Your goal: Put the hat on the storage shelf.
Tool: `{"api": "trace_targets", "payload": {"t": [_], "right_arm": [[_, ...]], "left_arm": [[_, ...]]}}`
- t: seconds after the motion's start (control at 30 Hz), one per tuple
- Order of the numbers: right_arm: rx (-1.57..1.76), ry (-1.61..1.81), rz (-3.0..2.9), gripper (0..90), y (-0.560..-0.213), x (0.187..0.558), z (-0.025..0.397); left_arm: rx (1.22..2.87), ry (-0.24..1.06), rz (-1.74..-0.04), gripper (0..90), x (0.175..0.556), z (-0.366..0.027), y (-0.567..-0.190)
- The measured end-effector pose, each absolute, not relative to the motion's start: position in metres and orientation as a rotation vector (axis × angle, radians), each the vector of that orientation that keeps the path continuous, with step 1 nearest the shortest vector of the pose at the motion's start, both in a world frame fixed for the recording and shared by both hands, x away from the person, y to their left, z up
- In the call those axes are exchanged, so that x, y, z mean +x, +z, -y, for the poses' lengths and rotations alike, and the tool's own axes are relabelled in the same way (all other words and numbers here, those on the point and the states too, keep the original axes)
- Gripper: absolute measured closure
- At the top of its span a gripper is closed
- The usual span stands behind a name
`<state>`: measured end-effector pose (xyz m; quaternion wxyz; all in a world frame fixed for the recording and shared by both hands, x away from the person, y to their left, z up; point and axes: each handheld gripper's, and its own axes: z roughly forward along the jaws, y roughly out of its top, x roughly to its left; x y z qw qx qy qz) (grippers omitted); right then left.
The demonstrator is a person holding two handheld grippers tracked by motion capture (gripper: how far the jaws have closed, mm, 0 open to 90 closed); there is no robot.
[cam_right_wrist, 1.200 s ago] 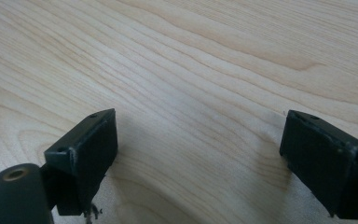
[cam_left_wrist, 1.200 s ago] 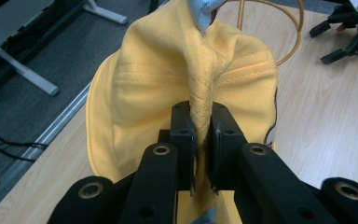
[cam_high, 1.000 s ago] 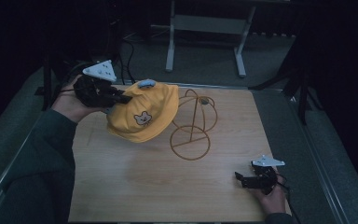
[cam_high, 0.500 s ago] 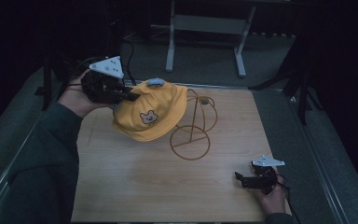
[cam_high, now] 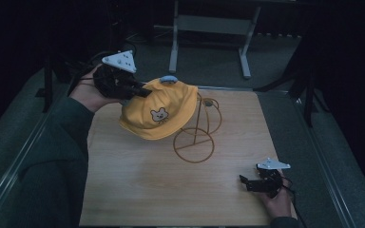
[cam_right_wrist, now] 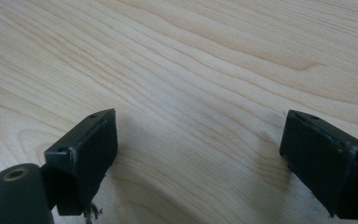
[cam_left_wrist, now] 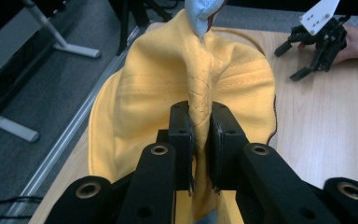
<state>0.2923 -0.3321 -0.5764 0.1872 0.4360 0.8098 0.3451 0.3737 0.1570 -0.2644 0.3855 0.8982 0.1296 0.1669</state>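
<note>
A: Fabric of the yellow hat is seen pinched into a fold between the jaws of the left gripper, which are closed on it. Where is the hat placed on the table?

B: In the high view the yellow hat is held above the far left part of the wooden table, draped against the wire stand. The left gripper is applied at the hat's far left edge. A small bear face is shown on the near side of the hat, and a light blue patch is seen at its far edge.

A: How is the stand situated?

B: Its looped base is set on the table just right of the hat, and its upper part is partly covered by the hat.

A: And the other hand?

B: The right gripper is rested at the near right corner, well apart from the hat. In its own view the right gripper is shown with jaws spread wide, with bare wood grain between them.
</note>
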Motion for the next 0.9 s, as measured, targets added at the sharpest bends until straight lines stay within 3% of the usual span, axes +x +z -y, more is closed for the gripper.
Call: {"api": "trace_targets", "payload": {"t": [0.47,0.9], "right_arm": [[1.228,0.972,-2.280,11.1,-0.576,0.292,0.332],[1.225,0.973,-2.282,11.1,-0.576,0.292,0.332]], "left_arm": [[2.283,0.408,-0.314,82.1,0.396,-0.116,-0.259],[2.353,0.372,-0.331,78.3,0.427,-0.048,-0.282]]}}
